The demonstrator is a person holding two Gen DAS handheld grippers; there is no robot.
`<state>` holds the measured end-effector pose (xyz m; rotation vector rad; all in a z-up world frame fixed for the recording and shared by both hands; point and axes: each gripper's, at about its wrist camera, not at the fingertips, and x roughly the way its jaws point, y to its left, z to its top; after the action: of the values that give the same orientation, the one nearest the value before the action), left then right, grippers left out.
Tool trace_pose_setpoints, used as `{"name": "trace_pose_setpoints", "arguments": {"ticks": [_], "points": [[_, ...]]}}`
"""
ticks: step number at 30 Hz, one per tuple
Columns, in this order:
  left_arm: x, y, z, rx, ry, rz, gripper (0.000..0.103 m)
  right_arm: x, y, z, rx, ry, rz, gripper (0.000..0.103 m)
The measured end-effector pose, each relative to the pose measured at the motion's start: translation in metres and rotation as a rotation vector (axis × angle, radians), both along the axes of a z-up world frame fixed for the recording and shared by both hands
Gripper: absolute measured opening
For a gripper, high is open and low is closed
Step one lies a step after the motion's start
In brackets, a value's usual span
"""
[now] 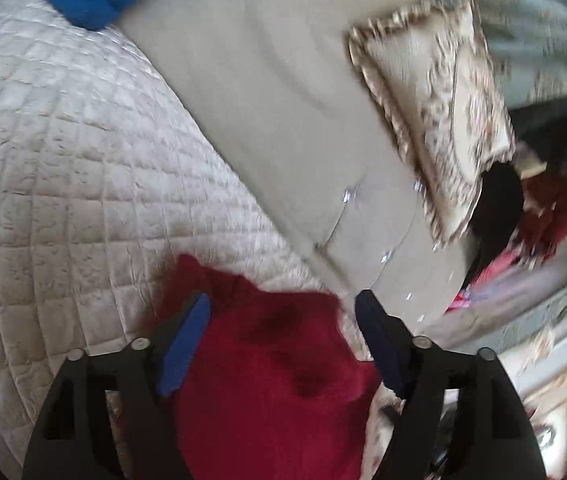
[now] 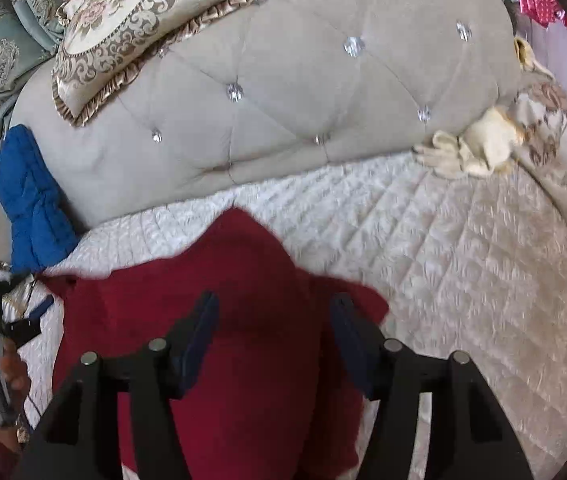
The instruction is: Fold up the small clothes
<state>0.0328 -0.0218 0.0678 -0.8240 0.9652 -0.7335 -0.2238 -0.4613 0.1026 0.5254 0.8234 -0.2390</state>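
Both claws stand released: the left gripper [image 1: 283, 312] and the right gripper [image 2: 273, 314] hang with jaws spread over a dark red garment [image 2: 219, 300], neither pinching it. That garment lies rumpled on the quilted bedspread [image 2: 463, 240], near the tufted headboard [image 2: 283, 92] and a blue jacket [image 2: 31, 200].
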Motion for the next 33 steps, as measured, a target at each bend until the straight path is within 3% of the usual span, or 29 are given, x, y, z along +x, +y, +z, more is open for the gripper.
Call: {"name": "trace_pose_setpoints", "arguments": {"ticks": [6,10,14,16,17,18,20,23,25,27,31,32,33], "points": [[-0.007,-0.007,0.001,0.17,-0.013,-0.046,0.056,-0.04,0.02,-0.011,0.032,0.032,0.022,0.065],[-0.031,-0.007,-0.001,0.306,-0.04,-0.101,0.056,-0.06,0.037,-0.022,0.006,0.073,0.054,0.065],[-0.053,-0.007,-0.01,0.433,-0.065,-0.153,0.056,-0.065,0.046,-0.039,0.053,0.093,0.088,0.063],[-0.059,-0.011,-0.019,0.472,-0.05,-0.195,0.052,-0.061,0.052,-0.048,0.063,0.116,0.12,0.037],[-0.062,-0.014,-0.023,0.489,-0.04,-0.218,0.043,-0.061,0.054,-0.048,0.07,0.114,0.137,0.009],[-0.065,-0.017,-0.027,0.511,-0.031,-0.246,0.036,-0.064,0.055,-0.045,0.095,0.09,0.135,0.007],[-0.077,-0.026,-0.036,0.584,-0.023,-0.314,0.015,-0.076,0.054,-0.034,0.128,0.038,0.136,0.007],[-0.097,-0.027,-0.04,0.635,-0.053,-0.354,0.005,-0.098,0.047,-0.025,0.216,-0.026,0.149,0.006],[-0.11,-0.027,-0.042,0.677,-0.072,-0.366,0.0,-0.106,0.046,-0.031,0.232,-0.007,0.15,0.006],[-0.114,-0.026,-0.044,0.688,-0.069,-0.361,0.0,-0.108,0.05,-0.049,0.206,0.088,0.145,0.006],[-0.118,-0.017,-0.04,0.681,-0.066,-0.351,0.0,-0.109,0.051,-0.043,0.202,0.095,0.148,0.008],[-0.119,-0.016,-0.039,0.678,-0.067,-0.349,0.0,-0.109,0.049,-0.031,0.176,0.087,0.127,0.012],[-0.117,-0.013,-0.039,0.669,-0.067,-0.345,0.0,-0.107,0.045,-0.022,0.149,0.077,0.102,0.023]]}}
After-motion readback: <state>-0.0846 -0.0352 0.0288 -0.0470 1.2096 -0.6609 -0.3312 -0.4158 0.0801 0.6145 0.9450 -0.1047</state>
